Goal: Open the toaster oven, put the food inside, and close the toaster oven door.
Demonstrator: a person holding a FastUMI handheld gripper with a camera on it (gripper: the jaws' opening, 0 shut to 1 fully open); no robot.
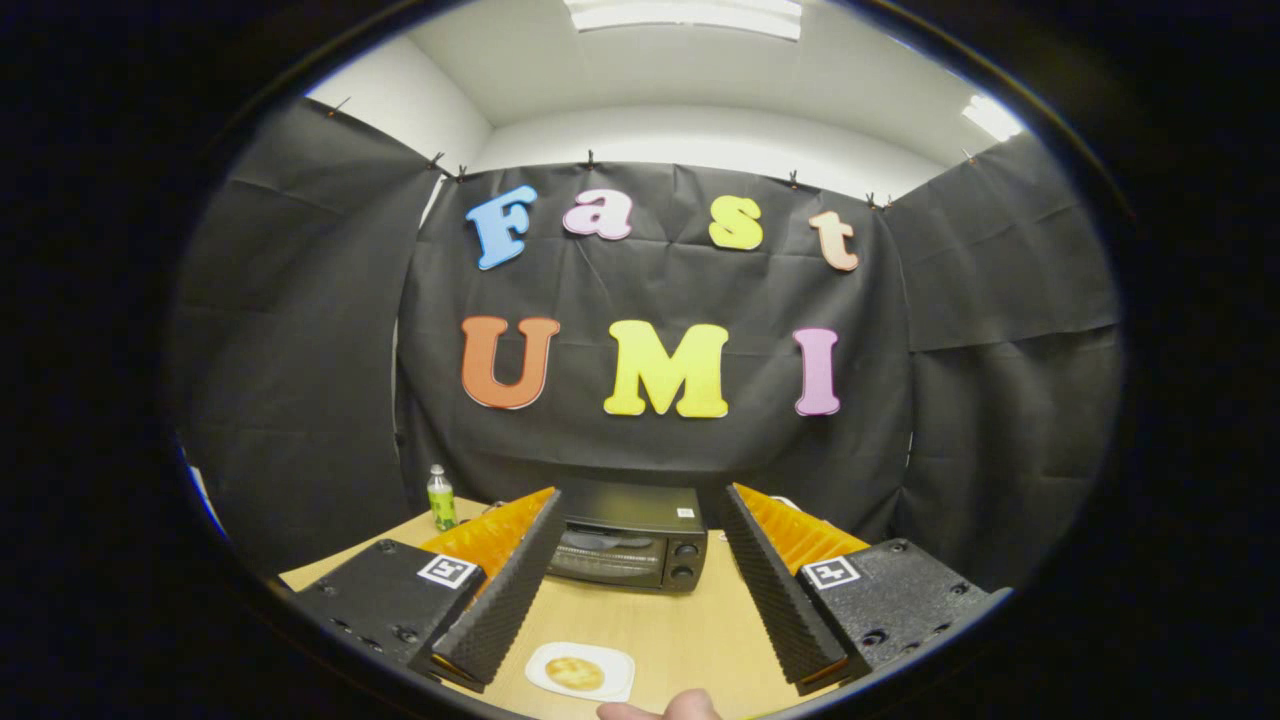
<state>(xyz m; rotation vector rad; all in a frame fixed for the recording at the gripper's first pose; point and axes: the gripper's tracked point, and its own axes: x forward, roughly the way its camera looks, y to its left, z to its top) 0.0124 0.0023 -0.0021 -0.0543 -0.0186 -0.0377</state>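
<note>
**Door shut, gripper wide: handle approach next**

While the gripper [640, 590] hangs above the table [680, 620] with its fingers spread wide and nothing between them, the toaster oven [628, 540] sits beyond the fingertips, against the black cloth wall, door closed. Food [574, 673] lies on a white plate [582, 671] between the fingers, close in; a fingertip of the person [660, 708] shows just beside it. A small green bottle [441, 498] stands well left of the oven.

My read: opening comes first. Go in level, centred on the door's top edge, hook or pinch the handle squarely, then pull down along the hinge arc. A light oven may slide, so keep it slow. Knobs sit on the right; stay off them.
</note>
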